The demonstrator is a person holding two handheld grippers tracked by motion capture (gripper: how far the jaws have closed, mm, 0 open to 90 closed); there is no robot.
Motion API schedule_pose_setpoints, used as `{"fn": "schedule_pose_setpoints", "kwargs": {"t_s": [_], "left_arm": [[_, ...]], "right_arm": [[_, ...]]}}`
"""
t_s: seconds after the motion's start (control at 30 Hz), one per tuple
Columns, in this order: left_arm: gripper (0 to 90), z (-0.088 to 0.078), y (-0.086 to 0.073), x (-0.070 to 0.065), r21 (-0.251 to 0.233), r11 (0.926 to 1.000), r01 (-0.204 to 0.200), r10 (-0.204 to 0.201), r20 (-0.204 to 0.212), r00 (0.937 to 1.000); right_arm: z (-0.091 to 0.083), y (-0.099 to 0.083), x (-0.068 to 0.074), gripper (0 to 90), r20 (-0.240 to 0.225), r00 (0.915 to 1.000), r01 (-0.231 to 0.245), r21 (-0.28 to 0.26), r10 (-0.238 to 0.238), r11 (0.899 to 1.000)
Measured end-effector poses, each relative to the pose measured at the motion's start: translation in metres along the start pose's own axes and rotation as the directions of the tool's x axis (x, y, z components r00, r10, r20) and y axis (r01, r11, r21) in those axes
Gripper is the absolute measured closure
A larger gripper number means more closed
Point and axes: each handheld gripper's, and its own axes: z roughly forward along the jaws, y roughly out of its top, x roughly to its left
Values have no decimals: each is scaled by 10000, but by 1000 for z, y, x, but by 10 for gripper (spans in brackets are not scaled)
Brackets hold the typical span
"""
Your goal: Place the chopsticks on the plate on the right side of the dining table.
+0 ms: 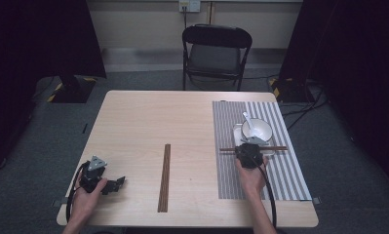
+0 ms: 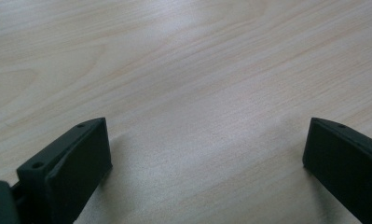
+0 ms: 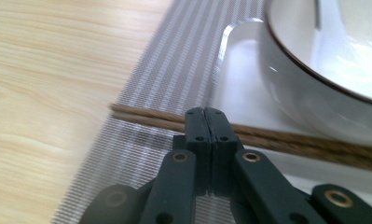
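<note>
High view, left to right. The left claw (image 1: 116, 185) rests at the near left corner of the worktop (image 1: 133, 126). In the left gripper view its jaws stand wide apart over bare wood, nothing between them (image 2: 207, 158). It is idle and no risk where it lies.

A loose pair of sticks (image 1: 164, 178) lies lengthwise at the near centre of the worktop, well apart from both claws.

The right claw (image 1: 250, 147) is on the striped placemat (image 1: 231, 175). Its tips are at the chopsticks (image 1: 277, 148), which lie crosswise along the near edge of the white plate (image 1: 237, 131). In the right gripper view the jaws are pressed flat together (image 3: 207, 123) with nothing pinched. The chopsticks (image 3: 141, 116) run behind the tips. Cannot tell whether the tips touch them.

Just beyond, on the plate, stands the white bowl (image 1: 260, 130) with a spoon (image 1: 247, 119) leaning in it.

Risks, as judged:
- Closed tips pushing off-centre would swing the chopsticks instead of sliding them. One end juts past the plate onto the placemat (image 3: 174, 70), so the pair may skew or split.
- The sticks are round-looking and ride on a raised plate edge (image 3: 239, 70). A hard nudge could roll one off toward the near side, or drive it under the bowl's wall (image 3: 305, 93).
- Pushing too far risks knocking the bowl and tipping the spoon (image 3: 330, 28) out.
- Downward pressure from the tips could drag the placemat and shift the whole setting.
</note>
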Motion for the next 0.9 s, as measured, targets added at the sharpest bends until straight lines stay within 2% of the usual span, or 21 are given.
{"fn": "schedule_pose_setpoints", "kwargs": {"t_s": [0.1, 0.17, 0.43, 0.63, 0.9], "left_arm": [[3, 0, 0, 0, 0, 10000, 1, -1, -1, 10000], [3, 0, 0, 0, -9, 10000, 15, -15, -1, 10000], [3, 0, 0, 0, -8, 10000, 11, -11, -2, 10000], [3, 0, 0, 0, -9, 10000, 12, -12, -1, 10000], [3, 0, 0, 0, -6, 10000, 9, -9, 0, 10000]], "right_arm": [[2, 6, 13, 888, -483, 9988, 11, -79, -14, 10000], [8, 8, 23, 883, -667, 9977, 107, 69, -102, 9999], [26, 17, 59, 874, -1191, 9917, 514, 139, -494, 9986], [41, 15, 65, 874, -1076, 9935, 436, 474, -383, 9979], [47, 14, 65, 866, -863, 9960, 281, 599, -229, 9978]]}}
